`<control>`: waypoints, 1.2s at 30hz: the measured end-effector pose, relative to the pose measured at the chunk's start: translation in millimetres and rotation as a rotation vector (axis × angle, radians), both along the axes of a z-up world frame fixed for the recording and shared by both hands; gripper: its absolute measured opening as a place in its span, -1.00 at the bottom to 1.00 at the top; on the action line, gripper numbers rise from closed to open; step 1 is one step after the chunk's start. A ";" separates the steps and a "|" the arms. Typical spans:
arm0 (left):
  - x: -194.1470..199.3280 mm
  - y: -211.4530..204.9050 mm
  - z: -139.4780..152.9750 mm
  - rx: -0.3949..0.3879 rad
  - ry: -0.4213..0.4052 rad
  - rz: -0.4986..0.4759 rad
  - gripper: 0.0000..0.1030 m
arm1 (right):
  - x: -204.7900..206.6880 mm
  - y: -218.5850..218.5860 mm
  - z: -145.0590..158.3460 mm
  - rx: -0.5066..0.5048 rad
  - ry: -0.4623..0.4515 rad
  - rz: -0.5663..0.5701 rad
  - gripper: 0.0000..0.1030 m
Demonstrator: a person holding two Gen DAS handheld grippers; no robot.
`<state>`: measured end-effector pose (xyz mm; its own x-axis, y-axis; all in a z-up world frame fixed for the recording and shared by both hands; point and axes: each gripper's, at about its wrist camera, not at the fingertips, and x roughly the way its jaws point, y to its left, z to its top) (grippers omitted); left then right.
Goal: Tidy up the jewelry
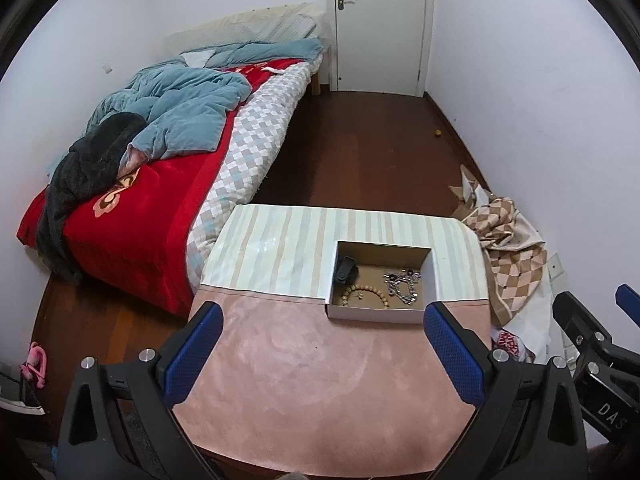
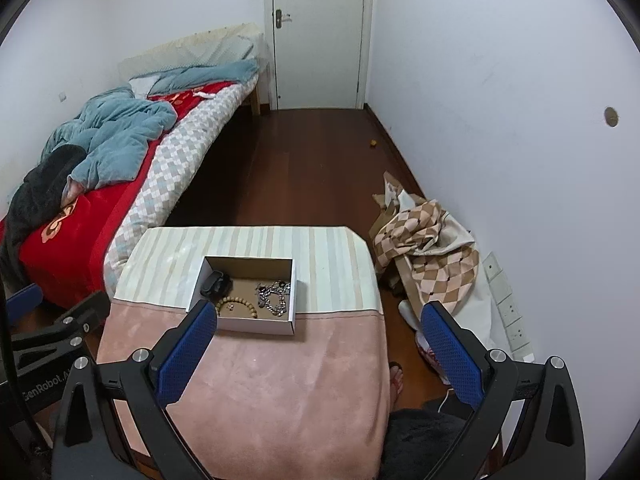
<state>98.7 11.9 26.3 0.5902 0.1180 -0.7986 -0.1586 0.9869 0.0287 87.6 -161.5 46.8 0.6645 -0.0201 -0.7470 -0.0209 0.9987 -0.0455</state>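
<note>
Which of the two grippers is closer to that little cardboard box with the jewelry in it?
Probably the right hand-held gripper: its left finger overlaps the cardboard box's near corner in its own view. The left hand-held gripper sits back over the pink cloth, short of the box. Both are open.
</note>
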 end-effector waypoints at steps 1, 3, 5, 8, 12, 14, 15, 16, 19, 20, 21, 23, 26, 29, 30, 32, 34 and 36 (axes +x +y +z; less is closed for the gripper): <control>3.2 0.8 -2.2 -0.003 0.007 -0.003 0.99 | 4.3 0.9 -2.6 -0.001 0.007 0.000 1.00; 8.1 1.7 -5.7 -0.007 0.022 -0.007 0.99 | 11.7 2.1 -6.8 -0.007 0.018 -0.003 1.00; 10.1 2.0 -8.7 -0.010 0.030 -0.009 0.99 | 18.5 3.3 -11.9 -0.010 0.034 -0.002 1.00; 11.1 2.3 -13.0 -0.007 0.038 -0.006 0.99 | 24.3 5.4 -18.4 -0.019 0.053 0.003 1.00; 13.5 3.6 -20.1 -0.021 0.057 0.001 0.99 | 28.8 6.3 -25.6 -0.030 0.076 0.004 1.00; 13.6 4.1 -22.8 -0.024 0.064 0.005 0.99 | 29.9 5.6 -27.8 -0.034 0.081 0.002 1.00; 13.5 4.5 -23.7 -0.026 0.066 0.005 0.99 | 29.6 5.1 -28.8 -0.036 0.084 0.001 1.00; 13.6 4.7 -24.1 -0.027 0.067 0.004 0.99 | 29.8 4.8 -30.0 -0.037 0.086 0.000 1.00; 13.3 5.1 -25.0 -0.025 0.069 0.005 0.99 | 29.6 5.3 -30.7 -0.042 0.088 0.000 1.00; 13.1 5.5 -24.9 -0.026 0.069 0.006 0.99 | 29.3 5.0 -30.7 -0.042 0.088 0.000 1.00; 12.7 5.9 -24.9 -0.029 0.069 0.007 0.99 | 29.0 5.4 -30.7 -0.043 0.088 0.001 1.00; 12.5 6.0 -24.8 -0.027 0.067 0.007 0.99 | 29.0 5.8 -31.0 -0.043 0.087 0.000 1.00; 12.0 7.3 -24.4 -0.025 0.066 0.007 0.99 | 29.6 6.8 -31.3 -0.044 0.088 0.004 1.00; 11.6 8.9 -24.3 -0.024 0.066 0.009 0.99 | 29.2 8.4 -29.7 -0.045 0.089 0.008 1.00; 11.4 9.5 -24.4 -0.024 0.067 0.010 0.99 | 29.3 9.0 -29.8 -0.047 0.089 0.009 1.00; 11.4 9.6 -24.0 -0.023 0.067 0.010 0.99 | 29.4 9.1 -30.1 -0.044 0.090 0.010 1.00; 11.1 10.4 -24.5 -0.024 0.070 0.009 0.99 | 29.3 9.5 -30.1 -0.045 0.091 0.011 1.00; 11.5 10.5 -25.0 -0.025 0.071 0.008 0.99 | 29.1 9.5 -29.8 -0.044 0.090 0.009 1.00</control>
<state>110.2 22.4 1.3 0.5314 0.1021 -0.8410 -0.1647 0.9862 0.0157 116.7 -152.0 17.0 0.5951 -0.0484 -0.8022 -0.0358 0.9956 -0.0866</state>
